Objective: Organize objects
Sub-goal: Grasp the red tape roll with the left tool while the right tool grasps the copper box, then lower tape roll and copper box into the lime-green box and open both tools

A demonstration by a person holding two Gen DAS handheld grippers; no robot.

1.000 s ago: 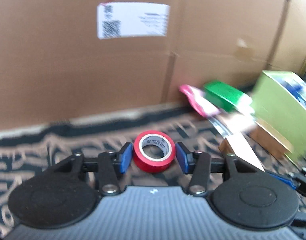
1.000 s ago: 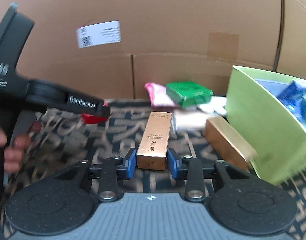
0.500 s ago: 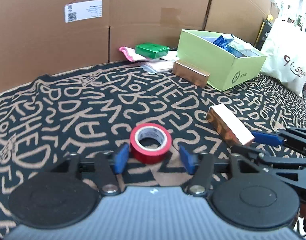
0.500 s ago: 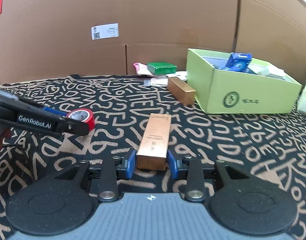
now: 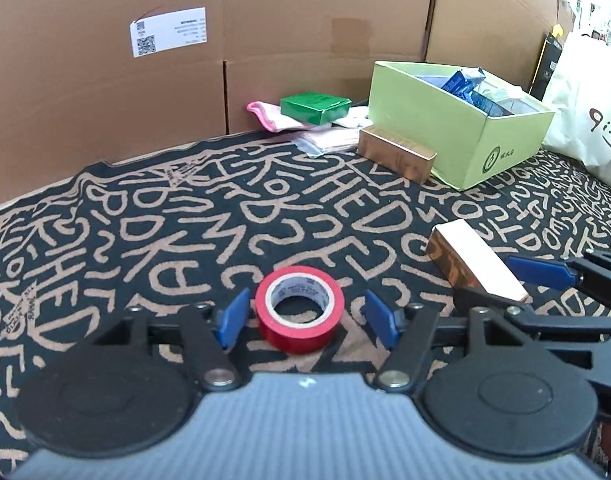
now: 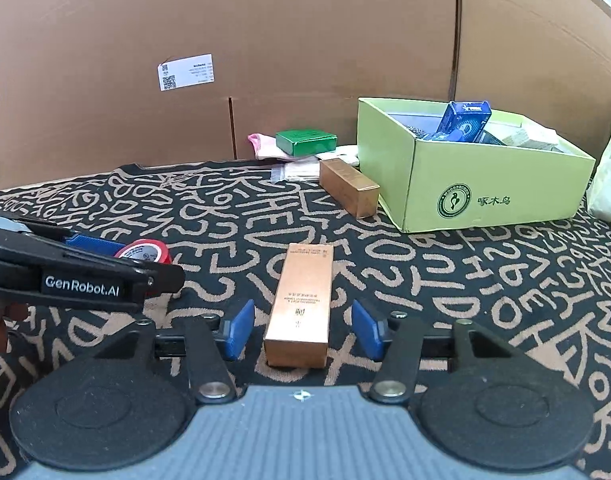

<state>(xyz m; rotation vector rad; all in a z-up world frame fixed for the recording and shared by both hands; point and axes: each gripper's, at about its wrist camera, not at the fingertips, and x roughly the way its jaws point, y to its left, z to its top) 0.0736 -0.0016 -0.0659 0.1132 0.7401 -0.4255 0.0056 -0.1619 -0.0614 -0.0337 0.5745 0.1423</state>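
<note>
Two grippers we are holding low over the patterned cloth (image 5: pixel 265 208), jaws apart: left gripper (image 5: pixel 307 316) flanking the red tape roll (image 5: pixel 299 308), right gripper (image 6: pixel 301 332) flanking the copper rectangular carton (image 6: pixel 303 300).

Black letter-patterned cloth (image 6: pixel 445 280) under red tape roll (image 5: pixel 299 307), copper boxes (image 6: pixel 303 298), green carton (image 6: pixel 481 196).

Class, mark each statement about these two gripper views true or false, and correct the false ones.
1. The left gripper is open, with the red tape roll between its fingers. True.
2. The right gripper is clamped on the copper box. False: there are gaps on both sides.
3. The green box is empty. False: it holds blue packets and other items.
4. A second copper box lies beside the green box. True.
</note>
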